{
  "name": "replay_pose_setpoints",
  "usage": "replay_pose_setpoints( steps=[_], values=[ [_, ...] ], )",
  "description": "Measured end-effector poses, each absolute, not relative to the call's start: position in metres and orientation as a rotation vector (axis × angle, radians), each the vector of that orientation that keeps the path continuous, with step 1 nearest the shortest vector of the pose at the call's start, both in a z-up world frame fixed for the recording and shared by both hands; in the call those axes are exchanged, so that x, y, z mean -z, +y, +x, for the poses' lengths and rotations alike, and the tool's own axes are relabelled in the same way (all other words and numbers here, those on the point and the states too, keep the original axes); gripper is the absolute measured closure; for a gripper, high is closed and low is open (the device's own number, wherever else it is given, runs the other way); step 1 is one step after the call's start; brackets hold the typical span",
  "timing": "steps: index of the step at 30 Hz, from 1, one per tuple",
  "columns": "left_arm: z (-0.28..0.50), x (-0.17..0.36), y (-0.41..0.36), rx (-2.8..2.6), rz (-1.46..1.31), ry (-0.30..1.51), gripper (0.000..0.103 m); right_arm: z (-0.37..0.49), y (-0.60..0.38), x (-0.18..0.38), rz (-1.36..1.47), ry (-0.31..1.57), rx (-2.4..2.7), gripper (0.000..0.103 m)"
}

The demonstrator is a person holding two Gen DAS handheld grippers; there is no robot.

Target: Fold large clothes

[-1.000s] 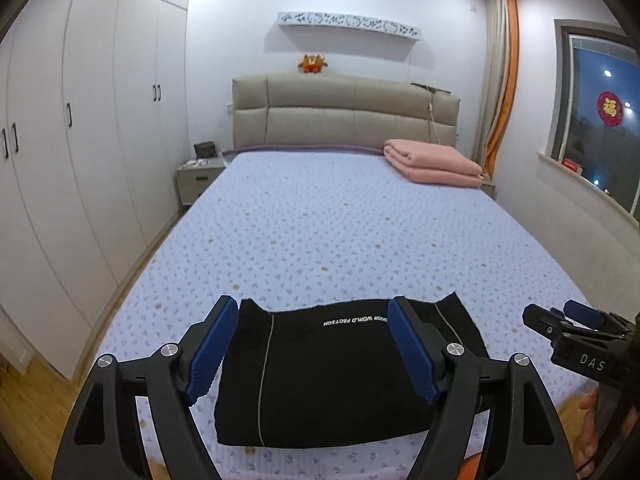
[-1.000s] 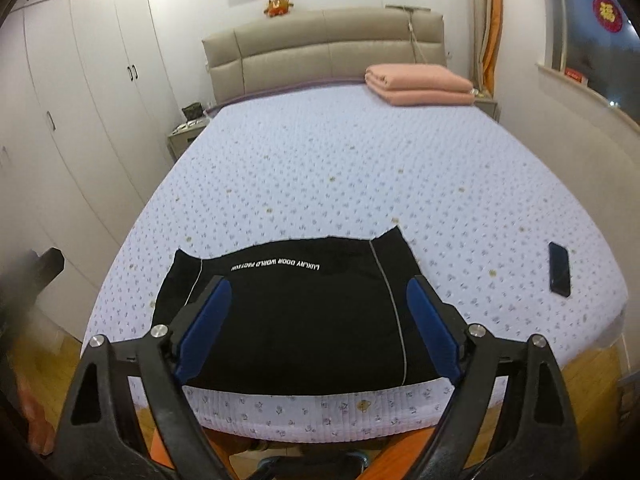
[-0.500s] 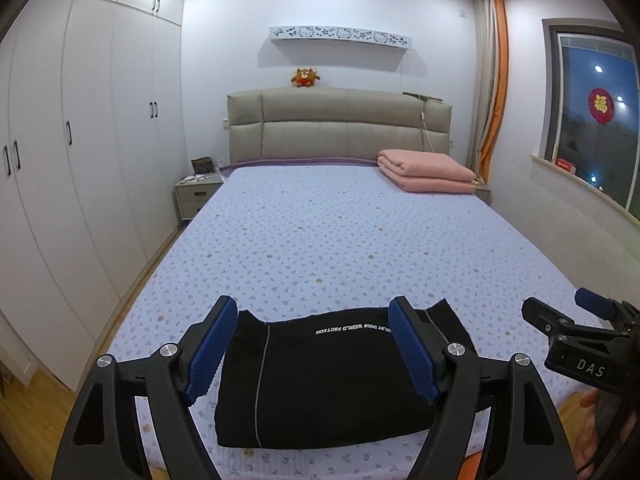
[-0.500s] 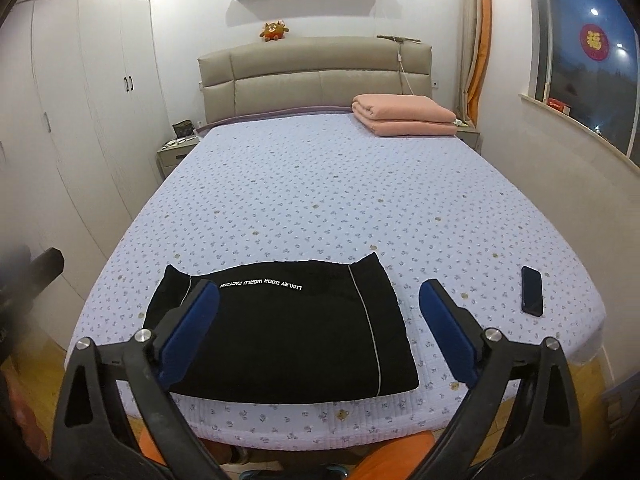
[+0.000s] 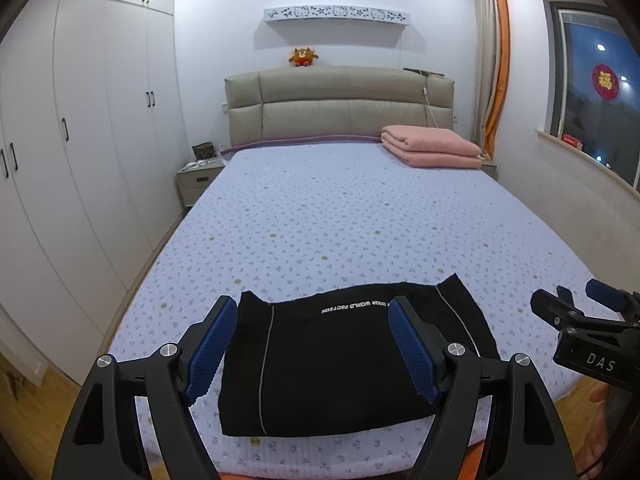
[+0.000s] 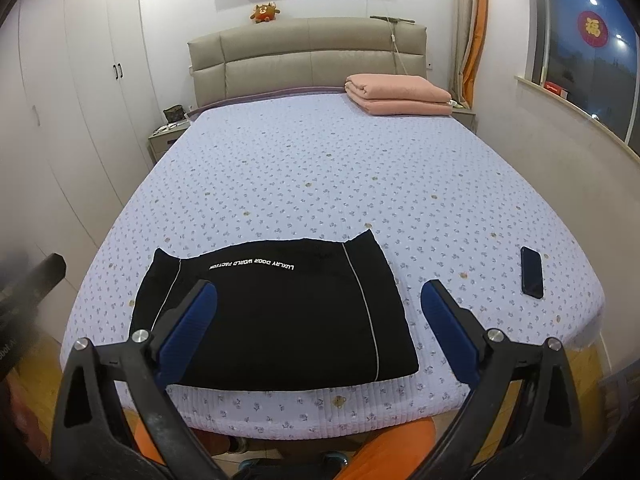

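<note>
Cool, even ceiling light, fisheye bending at dark edges, left border of right-wrist view blurred.

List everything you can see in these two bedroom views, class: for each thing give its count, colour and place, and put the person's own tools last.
Folded garment: 1, black with white piping and lettering, near edge of the bed.
Bed: 1, lilac patterned cover, centre of room.
Headboard: 1, beige, against the far wall.
Folded blanket: 1, pink, far right corner of the bed.
Phone: 1, black, near right part of the bed.
Plush toy: 1, orange, on top of the headboard.
Wall shelf: 1, white, above the headboard.
Nightstand: 1, pale, left of the bed.
Wardrobe: 1, white, left wall.
Curtain: 1, beige and orange, beside the window.
Left gripper: 1, black with blue pads, open above the garment.
Right gripper: 1, black with blue pads, open.
</note>
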State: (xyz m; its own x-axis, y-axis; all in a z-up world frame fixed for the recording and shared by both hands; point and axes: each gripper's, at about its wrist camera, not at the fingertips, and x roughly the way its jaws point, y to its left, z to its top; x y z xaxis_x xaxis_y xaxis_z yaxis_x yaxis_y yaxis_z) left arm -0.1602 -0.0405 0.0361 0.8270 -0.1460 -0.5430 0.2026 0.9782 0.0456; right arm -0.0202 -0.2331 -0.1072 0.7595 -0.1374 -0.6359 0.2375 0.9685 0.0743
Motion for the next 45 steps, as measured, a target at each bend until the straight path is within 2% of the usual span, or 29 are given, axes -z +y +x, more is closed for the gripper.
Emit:
replay_pose_setpoints(
  steps=[45],
  values=[
    [-0.153, -0.021, -0.032, 0.129, 0.081, 0.611, 0.024, -0.014, -0.219, 0.124, 0.152, 0.743, 0.162, 0.002]
  ],
)
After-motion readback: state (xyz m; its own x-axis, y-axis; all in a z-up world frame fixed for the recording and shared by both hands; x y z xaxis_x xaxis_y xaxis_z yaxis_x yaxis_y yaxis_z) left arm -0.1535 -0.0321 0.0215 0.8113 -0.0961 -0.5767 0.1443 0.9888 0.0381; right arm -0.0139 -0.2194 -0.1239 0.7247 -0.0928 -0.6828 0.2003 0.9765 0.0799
